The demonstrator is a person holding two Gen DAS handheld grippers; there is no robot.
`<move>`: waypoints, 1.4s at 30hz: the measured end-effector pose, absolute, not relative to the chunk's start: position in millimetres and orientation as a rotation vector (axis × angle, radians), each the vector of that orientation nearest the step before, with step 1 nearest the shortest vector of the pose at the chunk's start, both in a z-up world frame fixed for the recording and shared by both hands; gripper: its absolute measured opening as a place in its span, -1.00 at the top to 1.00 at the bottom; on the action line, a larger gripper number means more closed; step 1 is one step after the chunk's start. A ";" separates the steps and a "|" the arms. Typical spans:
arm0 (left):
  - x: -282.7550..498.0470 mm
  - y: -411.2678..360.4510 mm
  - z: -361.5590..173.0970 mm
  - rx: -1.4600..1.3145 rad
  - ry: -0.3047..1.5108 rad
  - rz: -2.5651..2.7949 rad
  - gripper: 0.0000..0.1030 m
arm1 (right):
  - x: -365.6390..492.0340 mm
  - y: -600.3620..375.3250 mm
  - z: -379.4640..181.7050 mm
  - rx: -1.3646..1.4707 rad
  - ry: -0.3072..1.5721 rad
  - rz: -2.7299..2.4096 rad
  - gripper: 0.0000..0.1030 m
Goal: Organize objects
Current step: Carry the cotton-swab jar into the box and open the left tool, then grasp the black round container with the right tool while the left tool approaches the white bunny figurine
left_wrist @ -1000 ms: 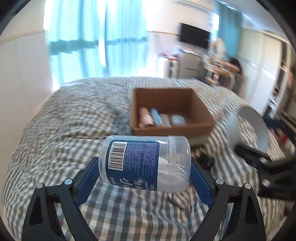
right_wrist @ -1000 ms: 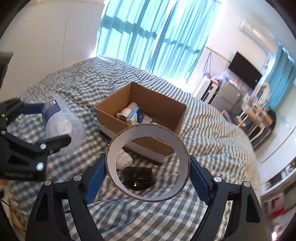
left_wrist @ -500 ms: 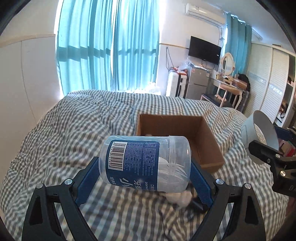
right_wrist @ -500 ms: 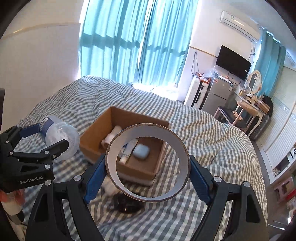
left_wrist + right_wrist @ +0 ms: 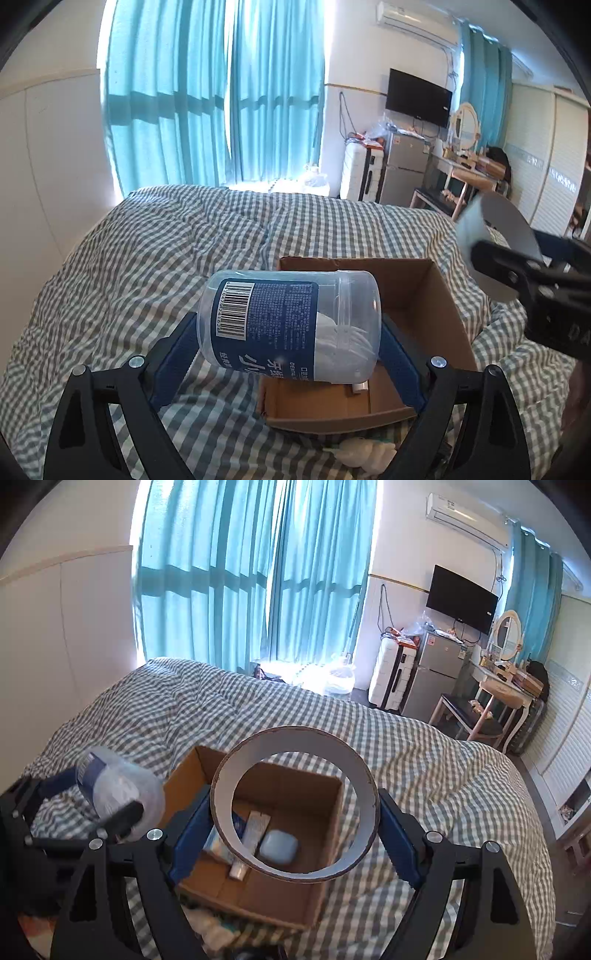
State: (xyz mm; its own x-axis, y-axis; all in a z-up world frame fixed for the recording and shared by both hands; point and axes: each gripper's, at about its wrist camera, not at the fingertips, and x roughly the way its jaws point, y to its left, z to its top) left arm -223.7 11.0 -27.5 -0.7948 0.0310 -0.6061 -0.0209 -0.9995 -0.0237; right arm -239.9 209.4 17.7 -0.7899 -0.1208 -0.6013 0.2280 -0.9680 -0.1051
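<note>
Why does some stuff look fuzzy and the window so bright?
Left wrist view: the tape ring in the right gripper is smeared; the jar is sharp. Right wrist view: the jar is blurry; the ring is crisp. Both views: daylight through the curtains washes out the window, and the fisheye bends the edges.

Bright daylight throughout, entering through the teal curtains at the far window. Overexposed at the curtain edges and along the sill, with detail lost to glare. Soft shadows only, inside the cardboard box. Strong fisheye distortion in both views: walls bowed, black vignette at all 4 corners. Motion blur on the tape roll in the left wrist view and on the plastic jar in the right wrist view. Sharp elsewhere.
</note>
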 end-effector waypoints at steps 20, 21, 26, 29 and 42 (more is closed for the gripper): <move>-269.2 34.1 -98.5 -1.099 -0.024 2.735 -0.82 | -287.5 203.6 -59.1 1.031 0.269 -2.672 -0.62; -269.3 34.1 -100.0 -1.106 -0.031 2.729 -0.82 | -287.2 202.6 -59.4 1.025 0.270 -2.667 -0.62; -265.1 25.8 -97.4 -1.114 -0.146 2.619 -0.89 | -283.5 209.5 -56.8 0.998 0.228 -2.692 -0.78; -261.3 23.0 -94.9 -1.142 -0.162 2.640 -0.90 | -273.3 223.6 -46.1 0.976 0.150 -2.721 -0.79; -191.3 22.2 -29.3 -0.967 0.098 2.783 -0.91 | -188.5 256.0 6.0 0.923 0.202 -2.819 -0.79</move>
